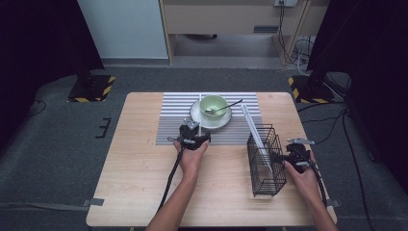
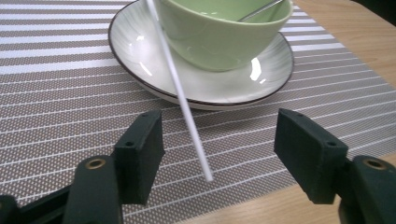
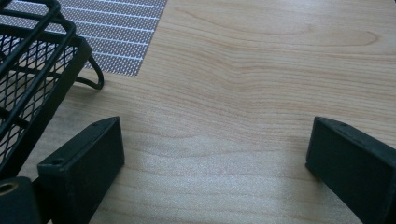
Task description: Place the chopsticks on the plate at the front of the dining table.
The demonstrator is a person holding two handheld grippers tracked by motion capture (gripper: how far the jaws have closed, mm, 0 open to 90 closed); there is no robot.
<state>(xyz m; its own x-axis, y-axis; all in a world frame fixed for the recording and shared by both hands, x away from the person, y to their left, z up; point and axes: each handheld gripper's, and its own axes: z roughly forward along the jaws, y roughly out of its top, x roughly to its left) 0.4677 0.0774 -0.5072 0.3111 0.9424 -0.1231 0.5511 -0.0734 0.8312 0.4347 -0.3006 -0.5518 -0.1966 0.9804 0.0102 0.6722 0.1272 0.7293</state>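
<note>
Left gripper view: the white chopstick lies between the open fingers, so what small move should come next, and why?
Probably close the left gripper on the white chopstick. Its fingers are open with the stick's near end between them, touching neither. The stick leans on the plate rim beside the green bowl, its near end apparently at the striped mat, so a gentle squeeze seems enough.

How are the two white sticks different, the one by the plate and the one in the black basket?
The white stick by the plate leans across the plate's rim, its end hanging between the open left gripper. The white stick in the basket stands tilted inside the black wire basket, beside the open right gripper. Both look thin, straight and plain white.
</note>
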